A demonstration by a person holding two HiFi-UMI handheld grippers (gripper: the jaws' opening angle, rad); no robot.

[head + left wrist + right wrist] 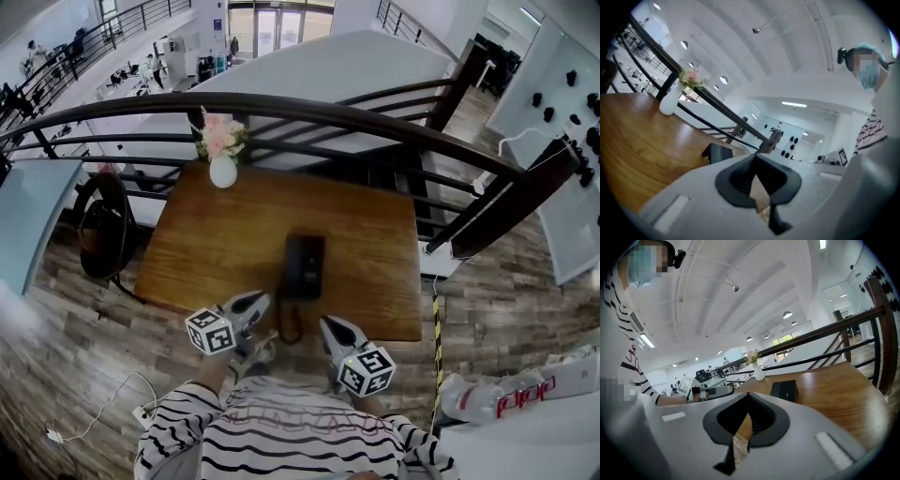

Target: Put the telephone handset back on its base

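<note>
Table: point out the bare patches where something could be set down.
Bare wood: right of the telephone to the table's right edge; left of it, between the vase at the far left corner and the near edge. Crowded: the near middle, with the cord, left gripper and right gripper.

Bright, even light over the wooden table (225, 234).
Ceiling lamps (787, 314) above it glare softly; sheen streaks its top, edges beyond it bend fisheye, and the left gripper (756, 161) blurs close-up.
</note>
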